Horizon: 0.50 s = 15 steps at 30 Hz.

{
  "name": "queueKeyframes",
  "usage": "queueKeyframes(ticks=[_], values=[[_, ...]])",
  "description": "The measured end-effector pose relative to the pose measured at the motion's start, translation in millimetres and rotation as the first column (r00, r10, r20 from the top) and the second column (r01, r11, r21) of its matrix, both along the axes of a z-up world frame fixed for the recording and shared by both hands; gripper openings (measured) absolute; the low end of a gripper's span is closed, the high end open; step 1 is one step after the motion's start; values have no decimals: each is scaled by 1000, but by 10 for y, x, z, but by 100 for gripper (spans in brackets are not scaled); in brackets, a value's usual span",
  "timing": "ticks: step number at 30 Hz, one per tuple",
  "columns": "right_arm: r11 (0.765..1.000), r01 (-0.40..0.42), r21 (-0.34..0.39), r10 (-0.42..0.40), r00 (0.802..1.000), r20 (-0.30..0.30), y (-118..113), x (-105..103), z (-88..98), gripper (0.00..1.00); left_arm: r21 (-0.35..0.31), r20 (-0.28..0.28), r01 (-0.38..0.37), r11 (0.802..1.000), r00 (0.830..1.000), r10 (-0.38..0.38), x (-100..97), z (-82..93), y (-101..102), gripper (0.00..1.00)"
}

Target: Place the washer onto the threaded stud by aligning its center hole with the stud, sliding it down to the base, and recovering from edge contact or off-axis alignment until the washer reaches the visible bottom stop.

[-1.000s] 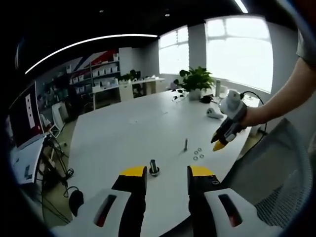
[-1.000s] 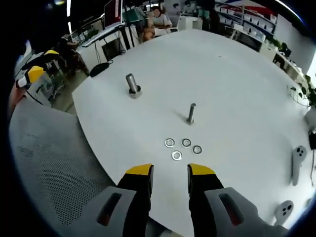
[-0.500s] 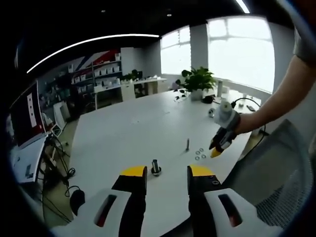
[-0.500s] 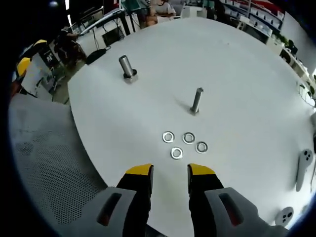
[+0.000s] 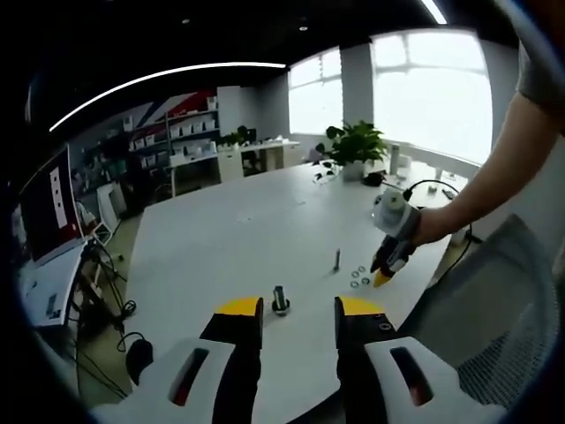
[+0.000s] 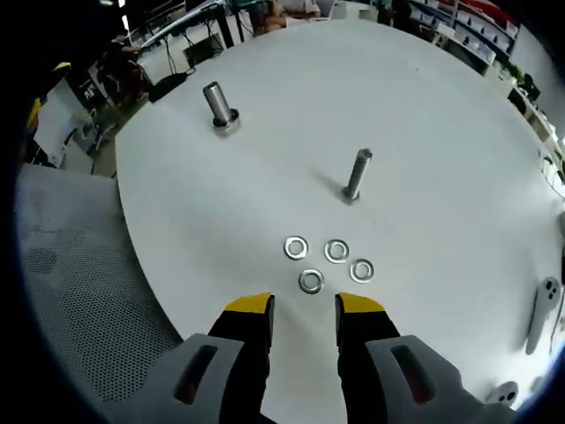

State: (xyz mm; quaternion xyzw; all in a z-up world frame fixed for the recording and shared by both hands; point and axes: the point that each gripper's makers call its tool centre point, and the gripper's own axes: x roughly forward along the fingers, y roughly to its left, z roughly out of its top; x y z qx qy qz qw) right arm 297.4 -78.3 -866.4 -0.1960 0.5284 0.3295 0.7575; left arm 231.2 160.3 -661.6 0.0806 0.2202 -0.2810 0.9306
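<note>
Several flat metal washers (image 6: 311,282) lie in a small cluster on the white table (image 6: 441,115), just ahead of my right gripper (image 6: 303,307), which is open and holds nothing. A thin threaded stud (image 6: 356,175) stands upright beyond the washers. Farther left stands a thicker stud (image 6: 217,106) on a round base. In the left gripper view my left gripper (image 5: 298,309) is open and empty at the table's near edge, with the thicker stud (image 5: 280,300) just past its tips. There the right gripper (image 5: 383,276) hangs tip-down over the washers (image 5: 357,276), next to the thin stud (image 5: 336,258).
A grey mesh chair back (image 6: 71,291) sits against the table edge beside my right gripper. White hand controllers (image 6: 540,305) lie at the table's far right. A potted plant (image 5: 353,146) stands at the far end, and a person's arm (image 5: 494,168) reaches in from the right.
My right gripper has come down and forward toward the washer cluster, which now lies right at its tips. The left gripper has stayed nearly still.
</note>
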Motion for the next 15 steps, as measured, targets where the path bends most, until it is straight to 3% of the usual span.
queueKeyframes(ticks=[6, 9, 13, 15], values=[[999, -42, -17, 42, 999, -11, 64, 7, -72, 30, 0, -1, -3, 1000, 1000, 3, 3, -8, 7, 31], [995, -86, -59, 86, 996, 6, 47, 34, -87, 27, -1, 2, -4, 1000, 1000, 4, 5, 0, 10, 31], [995, -82, -64, 82, 997, -6, 38, 48, -91, 26, -4, -3, 1, 1000, 1000, -1, 2, -9, 0, 31], [987, -136, -83, 137, 990, 9, 41, 46, -91, 25, -5, -1, 3, 1000, 1000, -3, 2, -6, -4, 31]])
